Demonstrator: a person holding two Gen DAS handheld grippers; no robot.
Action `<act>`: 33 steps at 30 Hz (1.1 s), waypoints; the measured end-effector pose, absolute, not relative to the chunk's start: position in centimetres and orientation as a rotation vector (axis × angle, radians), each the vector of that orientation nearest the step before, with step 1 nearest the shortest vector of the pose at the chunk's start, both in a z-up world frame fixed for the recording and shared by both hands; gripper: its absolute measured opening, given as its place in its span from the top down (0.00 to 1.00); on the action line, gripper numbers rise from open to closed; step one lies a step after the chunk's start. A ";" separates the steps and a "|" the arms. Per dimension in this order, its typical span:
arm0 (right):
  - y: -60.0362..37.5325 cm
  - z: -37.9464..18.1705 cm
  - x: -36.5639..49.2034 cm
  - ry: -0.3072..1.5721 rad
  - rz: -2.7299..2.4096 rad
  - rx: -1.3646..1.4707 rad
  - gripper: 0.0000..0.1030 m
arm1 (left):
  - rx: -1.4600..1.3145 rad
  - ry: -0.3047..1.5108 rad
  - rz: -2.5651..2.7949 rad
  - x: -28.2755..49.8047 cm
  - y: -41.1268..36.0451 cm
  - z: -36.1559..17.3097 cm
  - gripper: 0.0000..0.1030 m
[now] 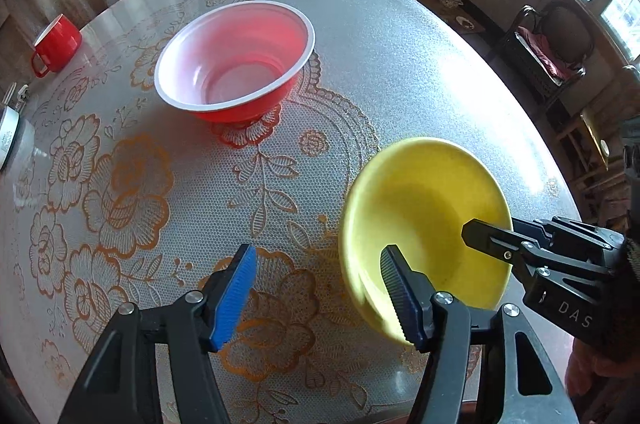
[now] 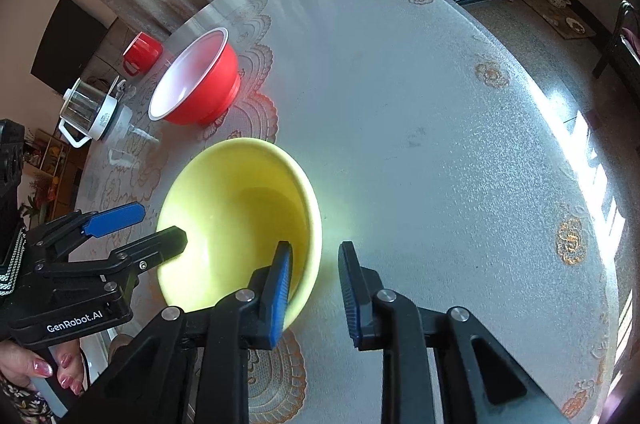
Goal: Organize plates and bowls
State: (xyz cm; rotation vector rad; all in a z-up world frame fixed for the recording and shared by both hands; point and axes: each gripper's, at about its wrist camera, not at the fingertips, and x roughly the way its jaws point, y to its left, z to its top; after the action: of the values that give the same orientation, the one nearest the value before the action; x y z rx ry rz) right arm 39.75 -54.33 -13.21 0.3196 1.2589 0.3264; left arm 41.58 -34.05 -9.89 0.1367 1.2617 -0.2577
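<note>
A yellow bowl (image 1: 432, 199) sits on the table near me; it also shows in the right wrist view (image 2: 236, 207). A red bowl with a white inside (image 1: 236, 59) stands farther back, seen too in the right wrist view (image 2: 196, 79). My left gripper (image 1: 320, 284) is open, its right finger inside the yellow bowl and its left finger outside the rim. My right gripper (image 2: 316, 272) is open and straddles the bowl's opposite rim, left finger inside, right finger outside. Neither is closed on the rim.
A red mug (image 1: 56, 43) stands at the table's far left, also in the right wrist view (image 2: 142, 51). A glass jug with a white base (image 2: 92, 111) stands beside it. The table (image 2: 440, 143) has a lace-patterned cover. Chairs and clutter lie beyond the table's right edge.
</note>
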 end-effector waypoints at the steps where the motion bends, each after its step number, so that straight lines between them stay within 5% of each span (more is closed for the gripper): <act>1: -54.3 -13.3 39.8 1.257 0.329 0.319 0.81 | 0.149 1.259 -0.261 41.8 -34.3 -10.1 0.44; 8: -54.0 -13.7 40.0 1.256 0.345 0.345 0.89 | 0.164 1.301 -0.309 42.9 -35.8 -11.4 0.86; 33: -54.4 -6.5 38.7 1.123 0.317 0.333 0.91 | 0.129 1.089 -0.345 40.1 -35.3 -2.3 0.90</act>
State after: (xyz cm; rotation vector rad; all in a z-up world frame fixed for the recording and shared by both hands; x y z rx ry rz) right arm 38.67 -54.37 -6.50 0.3334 1.1227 0.3175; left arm 40.09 -35.29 -2.32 0.1294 1.0893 -0.3449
